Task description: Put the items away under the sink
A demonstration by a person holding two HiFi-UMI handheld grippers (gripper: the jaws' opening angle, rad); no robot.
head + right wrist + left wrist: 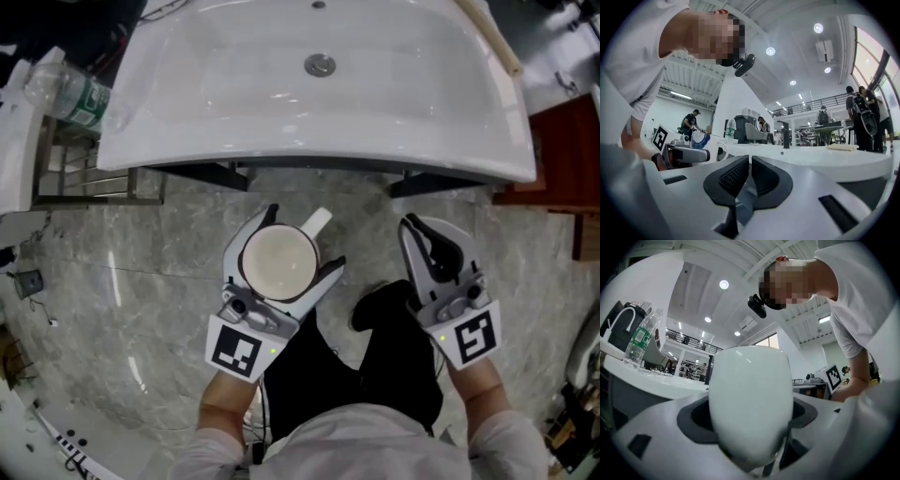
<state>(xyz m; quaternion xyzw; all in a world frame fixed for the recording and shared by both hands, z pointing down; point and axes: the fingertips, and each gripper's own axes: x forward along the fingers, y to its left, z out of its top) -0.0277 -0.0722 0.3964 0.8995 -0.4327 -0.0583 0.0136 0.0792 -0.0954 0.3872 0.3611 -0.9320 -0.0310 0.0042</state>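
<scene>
Mug (pixel 278 262) upright, mouth up, clamped in left gripper (pixel 302 240), handle toward sink (pixel 187 122). Held over floor (pixel 141 281), just short of sink's front edge; storage space ahead, lower. Right gripper (pixel 417 227) pinched closed, empty, alongside.

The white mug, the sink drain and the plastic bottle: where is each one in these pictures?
white mug (pixel 278 262): head view, inside of its bowl.
sink drain (pixel 320 65): head view, centre of the metal plug.
plastic bottle (pixel 82 101): head view, its green label.
</scene>
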